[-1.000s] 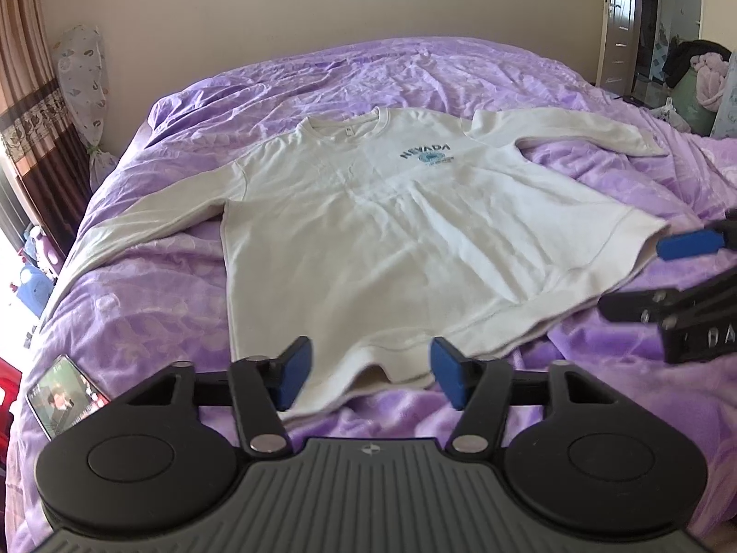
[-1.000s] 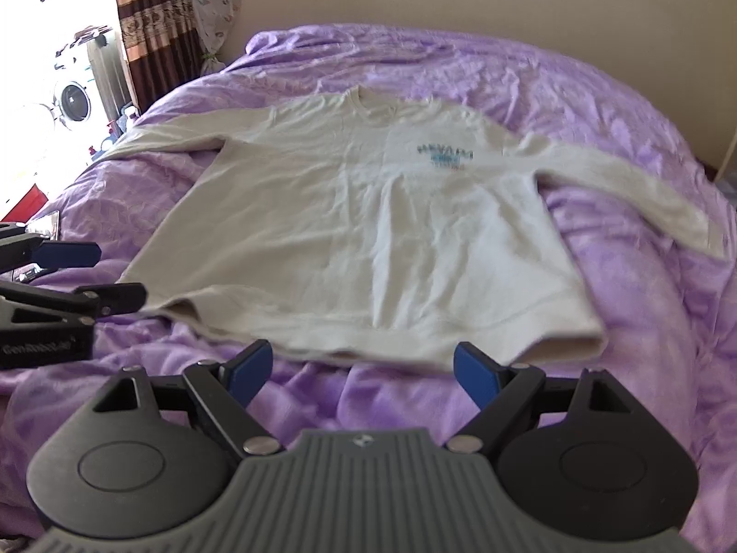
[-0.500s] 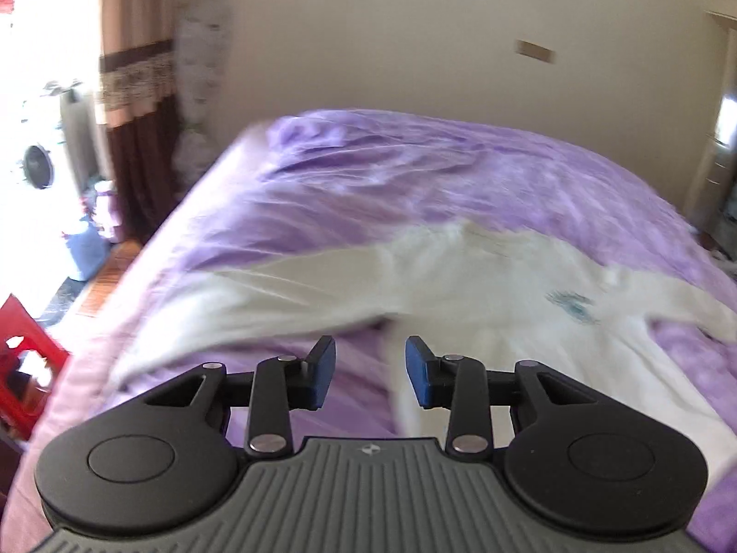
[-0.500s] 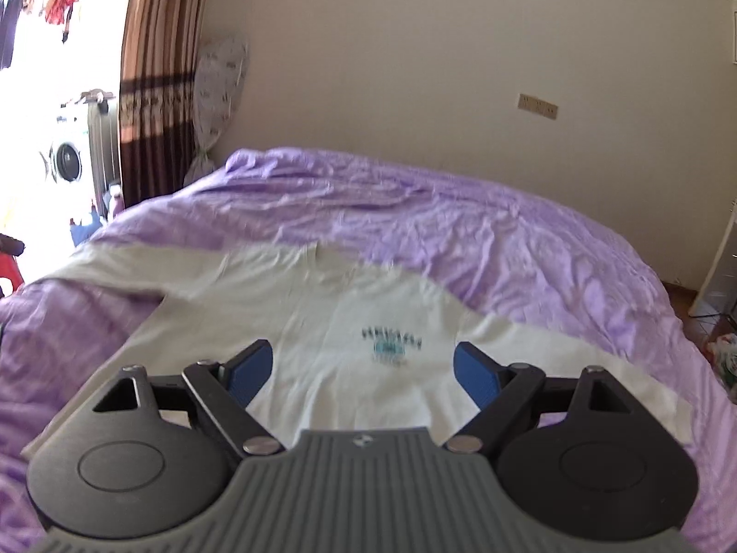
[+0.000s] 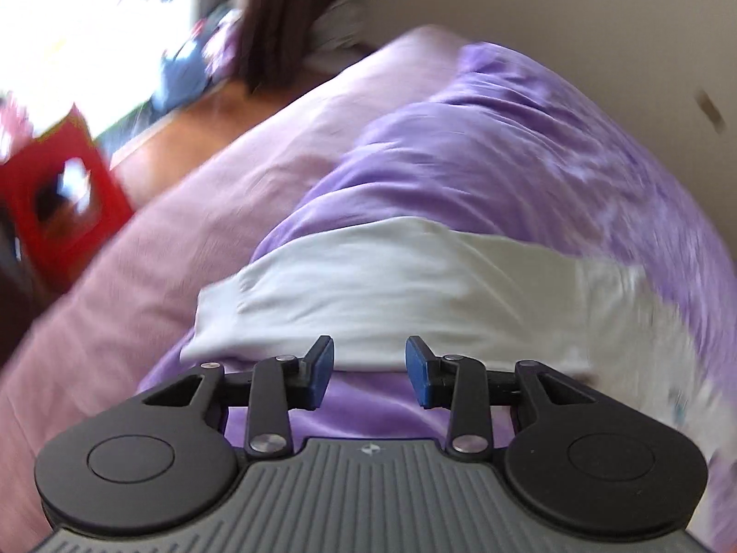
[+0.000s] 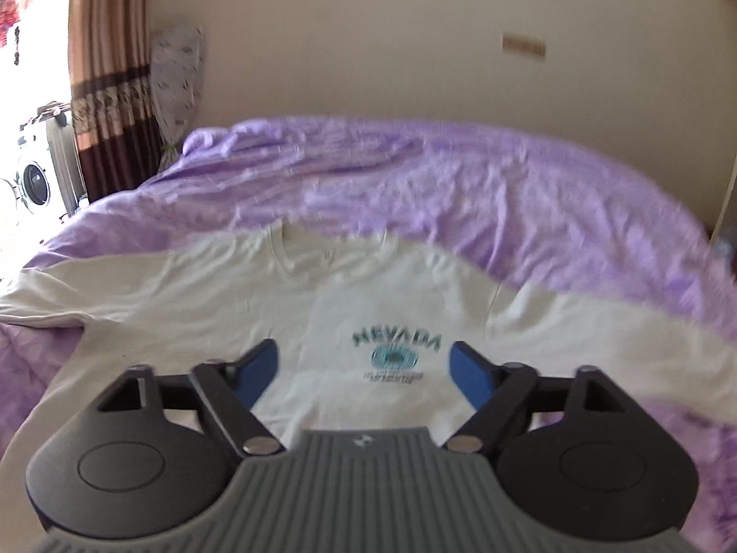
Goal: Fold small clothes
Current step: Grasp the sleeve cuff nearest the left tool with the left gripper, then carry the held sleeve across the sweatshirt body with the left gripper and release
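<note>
we note that both grippers have left the near hem of the cream long-sleeved top (image 6: 331,304), where they hovered a second ago, and travelled up along it. the top lies flat, print side up, spread on the purple duvet (image 6: 483,193), with its sleeves out to either side. the left gripper (image 5: 368,371) now looks at the cuff end of the left sleeve (image 5: 368,285), which lies across the duvet near the bed's left edge, just beyond the blue pads (image 5: 322,364). its jaws have narrowed to about half open over the last second; nothing is between them, and only purple duvet shows in the gap. the view is tilted and blurred, so we cannot tell how close the tips are to the cloth. the right gripper (image 6: 364,368) sits over the chest, with the nevada print (image 6: 394,350) framed between its pads. its jaws have just been closing from full width but stand well open and hold nothing. our reading: no fold is made yet; the left sleeve looks like the first thing to be picked up and folded inward.
</note>
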Available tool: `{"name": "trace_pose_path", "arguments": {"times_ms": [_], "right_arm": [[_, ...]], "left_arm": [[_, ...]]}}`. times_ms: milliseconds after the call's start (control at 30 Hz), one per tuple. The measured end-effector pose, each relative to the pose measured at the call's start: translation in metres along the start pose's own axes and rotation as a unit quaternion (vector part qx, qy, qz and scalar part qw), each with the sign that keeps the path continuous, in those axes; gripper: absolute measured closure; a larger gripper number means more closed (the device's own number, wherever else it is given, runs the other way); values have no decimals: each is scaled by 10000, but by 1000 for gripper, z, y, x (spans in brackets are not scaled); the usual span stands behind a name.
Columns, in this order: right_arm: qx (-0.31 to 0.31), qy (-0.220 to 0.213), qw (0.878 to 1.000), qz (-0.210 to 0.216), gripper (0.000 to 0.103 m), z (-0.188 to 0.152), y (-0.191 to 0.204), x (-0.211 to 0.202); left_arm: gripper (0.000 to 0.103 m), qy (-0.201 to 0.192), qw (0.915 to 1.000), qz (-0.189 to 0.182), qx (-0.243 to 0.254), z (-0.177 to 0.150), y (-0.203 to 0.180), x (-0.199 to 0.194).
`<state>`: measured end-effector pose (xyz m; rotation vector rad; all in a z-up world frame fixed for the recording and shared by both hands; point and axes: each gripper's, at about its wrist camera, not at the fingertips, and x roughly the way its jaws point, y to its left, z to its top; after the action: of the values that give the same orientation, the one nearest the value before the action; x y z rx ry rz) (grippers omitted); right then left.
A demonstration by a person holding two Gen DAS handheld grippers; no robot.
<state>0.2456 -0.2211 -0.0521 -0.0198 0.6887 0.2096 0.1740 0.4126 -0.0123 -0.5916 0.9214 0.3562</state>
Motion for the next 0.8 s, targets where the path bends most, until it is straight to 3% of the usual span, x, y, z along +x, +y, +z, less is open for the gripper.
{"name": "trace_pose_path", "arguments": {"times_ms": [133,300,500,567,633,800], "right_arm": [[373,478,9982,30,49,-7,-10,44],[477,749,9960,-52,53,-7,-13,86],[75,827,9965,7,53,-8,2,104],[-93,878,9961,-16,58,-9,7,109],[-157,916,9957,-10,67,-8,9,113],[-296,979,9947,77,87,0,10,112]], "left_arm": [[61,251,9913,-168,-1283,4,61,27],[57,409,9603,-387,-2732,-7,123,58],[58,317,9374,-401,-3444,0,147,79],[82,240,9393,-279,-3410,6,143,80],[95,98,9491,-131,-3145,15,131,74],[97,-705,9800,375,-1824,41,63,25]]}}
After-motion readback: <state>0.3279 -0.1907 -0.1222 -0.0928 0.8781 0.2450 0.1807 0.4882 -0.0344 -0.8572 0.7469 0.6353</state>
